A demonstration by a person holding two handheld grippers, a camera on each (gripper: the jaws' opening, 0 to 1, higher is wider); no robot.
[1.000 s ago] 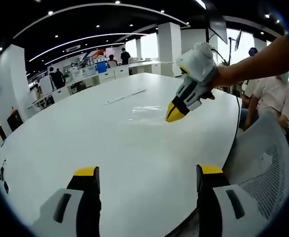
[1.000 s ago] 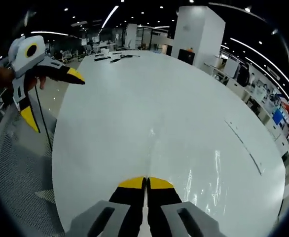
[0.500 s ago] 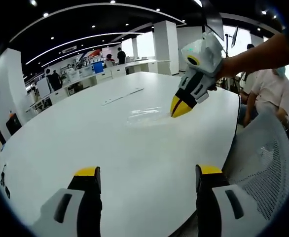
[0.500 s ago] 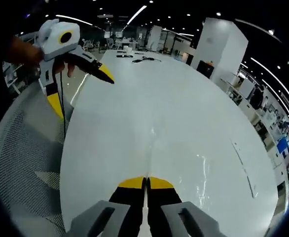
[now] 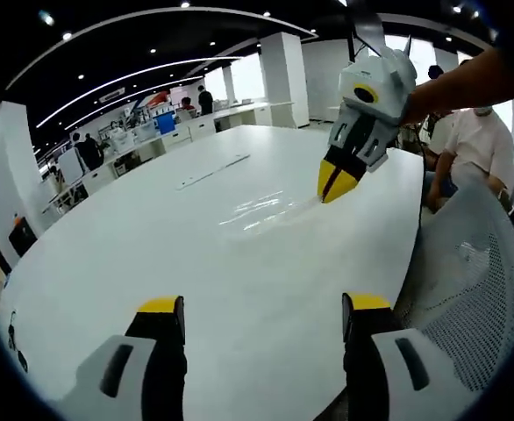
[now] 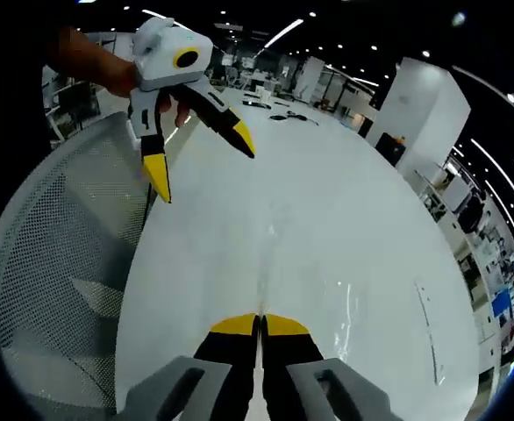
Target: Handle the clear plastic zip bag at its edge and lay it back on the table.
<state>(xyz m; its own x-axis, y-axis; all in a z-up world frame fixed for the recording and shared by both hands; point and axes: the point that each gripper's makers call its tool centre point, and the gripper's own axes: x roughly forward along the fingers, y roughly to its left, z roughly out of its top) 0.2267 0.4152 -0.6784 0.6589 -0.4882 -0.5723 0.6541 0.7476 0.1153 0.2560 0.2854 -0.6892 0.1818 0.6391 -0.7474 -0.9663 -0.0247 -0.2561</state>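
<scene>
text: none legible | labels/brands: none | numbers: none | signs: far ones past table too blurred to read

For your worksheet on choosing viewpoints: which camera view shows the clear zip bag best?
The left gripper view: the clear zip bag glints on the white table, its edge at the right tongs. In the right gripper view the bag shows as faint glare.

An open-plan office: a large white oval meeting table with a grey mesh office chair at its edge, rows of white desks where people stand, square white columns, and a dark ceiling with recessed spotlights and curved light strips.
</scene>
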